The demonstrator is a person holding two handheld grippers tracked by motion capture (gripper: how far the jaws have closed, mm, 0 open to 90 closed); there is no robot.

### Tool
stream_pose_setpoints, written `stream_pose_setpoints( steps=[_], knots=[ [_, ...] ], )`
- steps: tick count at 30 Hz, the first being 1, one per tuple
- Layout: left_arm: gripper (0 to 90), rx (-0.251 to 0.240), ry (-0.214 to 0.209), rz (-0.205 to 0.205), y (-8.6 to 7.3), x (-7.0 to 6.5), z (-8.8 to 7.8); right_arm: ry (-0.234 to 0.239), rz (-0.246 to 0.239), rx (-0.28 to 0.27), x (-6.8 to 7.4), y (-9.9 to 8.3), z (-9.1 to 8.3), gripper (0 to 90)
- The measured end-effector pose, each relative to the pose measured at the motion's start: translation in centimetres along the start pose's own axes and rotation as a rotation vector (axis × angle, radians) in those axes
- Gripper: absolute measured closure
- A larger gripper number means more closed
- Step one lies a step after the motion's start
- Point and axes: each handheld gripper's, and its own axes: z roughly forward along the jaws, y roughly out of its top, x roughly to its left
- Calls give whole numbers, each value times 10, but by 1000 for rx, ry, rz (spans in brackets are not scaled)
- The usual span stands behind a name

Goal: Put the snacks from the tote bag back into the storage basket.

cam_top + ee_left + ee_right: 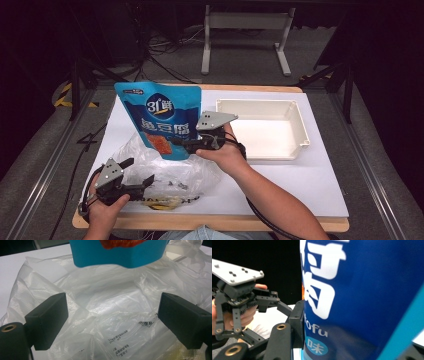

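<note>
While fingers pinch one blue pouch (pixel 161 120) — one clear bag (pixel 165 172) below.

"tofu" in white letters on the blue pouch (pixel 367 297)

You're holding the blue snack pouch (pixel 162 117) upright w/ its lower edge hanging just above the clear plastic bag (pixel 165 172); its front is showing white lettering, a round logo near the top & an orange-red food pic lower down. The bag is lying crumpled on the table's near-left part, partly under the pouch, w/ small black print & something yellow showing thru at its near edge.
</note>
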Motion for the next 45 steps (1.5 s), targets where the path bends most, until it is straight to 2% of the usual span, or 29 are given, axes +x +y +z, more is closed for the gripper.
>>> stream_pose_setpoints(
  steps=[7,27,33,45],
  knots=[
    [102,5,0,4,0,0,0,-5,-9,-13,-2,13,-8,526],
    [100,5,1,-2,0,0,0,5,-18,-31,-4,26,-16,524],
    [100,4,3,0,0,0,0,-13,-14,-38,-9,27,-24,525],
    [101,7,2,0,0,0,2,-70,3,-44,-28,28,-54,525]
  ],
)
